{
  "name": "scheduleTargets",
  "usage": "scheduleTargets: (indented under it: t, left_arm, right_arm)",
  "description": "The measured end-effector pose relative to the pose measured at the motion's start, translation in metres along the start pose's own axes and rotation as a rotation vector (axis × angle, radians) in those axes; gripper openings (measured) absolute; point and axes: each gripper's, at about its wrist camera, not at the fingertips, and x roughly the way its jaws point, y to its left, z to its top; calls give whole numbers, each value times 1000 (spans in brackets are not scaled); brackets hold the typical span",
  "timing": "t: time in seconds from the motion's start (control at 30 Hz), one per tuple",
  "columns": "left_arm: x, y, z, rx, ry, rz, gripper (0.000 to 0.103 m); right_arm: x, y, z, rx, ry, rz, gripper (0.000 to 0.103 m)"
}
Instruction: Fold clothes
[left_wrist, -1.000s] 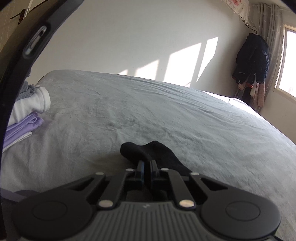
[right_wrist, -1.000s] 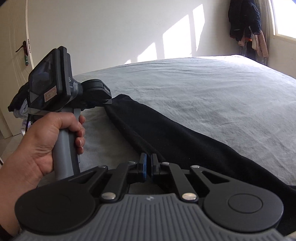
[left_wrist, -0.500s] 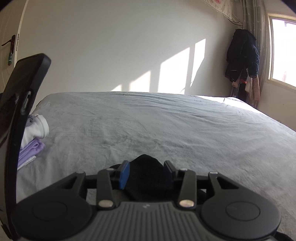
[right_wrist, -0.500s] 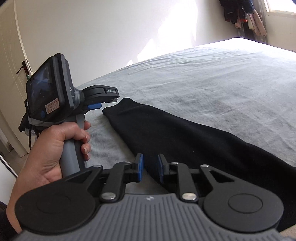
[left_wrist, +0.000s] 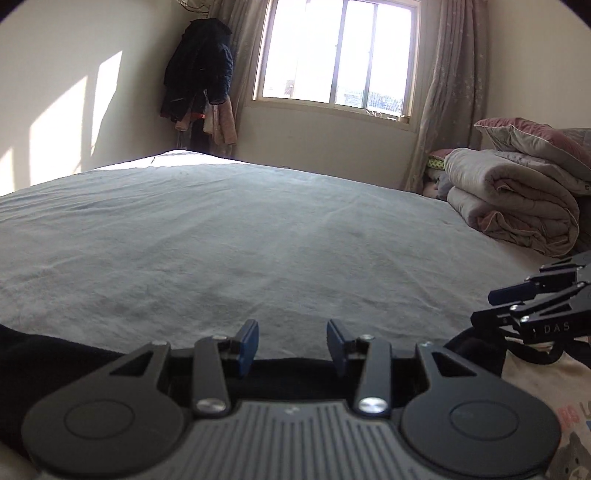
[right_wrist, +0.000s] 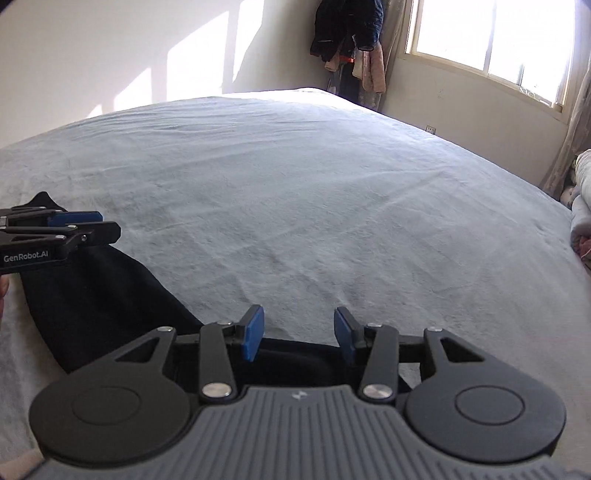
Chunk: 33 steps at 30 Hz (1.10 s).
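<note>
The black garment (right_wrist: 92, 295) lay stretched in a long band along the near edge of the bed (right_wrist: 314, 203), flat on the grey cover, with a printed pale garment (left_wrist: 554, 417) just beside it at the right. The left tool (left_wrist: 291, 341) and the right tool (right_wrist: 299, 338) both stood over the band with jaws spread wide and nothing gripped, so the scene fitted either a band just laid out or one awaiting a regrasp. Any further fold would go best with each tool closed squarely on a cloth edge, both at equal height, keeping the band taut.
</note>
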Motion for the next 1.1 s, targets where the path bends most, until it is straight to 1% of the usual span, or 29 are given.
scheduleTargets:
  t: [0.03,0.13,0.23,0.33,0.37,0.43,0.5,0.67,0.73,0.77,0.83,0.9,0.93,1.0,1.03,1.1]
  left_arm:
    - [1,-2,-1,11,8,-17,42]
    - [4,-7,-5,43,33,-68,42]
    - [7,-11,-9,69,61,-111,41]
    - [10,-11,-11,73,97,-124,41]
    - [10,-11,-11,77,104,-124,41]
    - [12,-11,-13,85,120,-124,41]
    - [12,-12,-14,93,131,-125,41]
    - [12,-16,-16,114,145,-126,41]
    - [12,-16,-16,116,148,-125,42]
    - [12,-16,-16,116,149,-126,42]
    - [12,-15,-16,114,150,-129,42]
    - [12,-16,-16,117,154,-131,42]
    - [12,-16,-16,121,158,-131,42]
    - [12,-16,-17,128,164,-130,42]
    - [12,-17,-17,132,166,-129,42]
    - [12,-17,-17,137,168,-128,42]
  right_arm:
    - [4,-4,-1,-38,18,8,47]
    - [14,-4,-1,-112,36,55,47]
    - [23,3,4,-153,61,105,47]
    - [35,11,5,-207,104,134,46]
    - [35,11,5,-217,109,141,41]
    - [36,11,6,-238,118,155,40]
    - [34,7,6,-228,125,188,41]
    - [36,6,4,-222,156,229,40]
    - [39,8,4,-203,168,259,20]
    - [39,11,2,-205,161,258,7]
    - [35,18,0,-221,136,234,5]
    - [27,20,-3,-224,72,178,2]
    - [23,20,-3,-212,36,145,2]
    - [21,14,-2,-141,-33,75,2]
    - [25,12,-2,-114,-37,61,1]
    - [40,17,-6,-106,5,49,0]
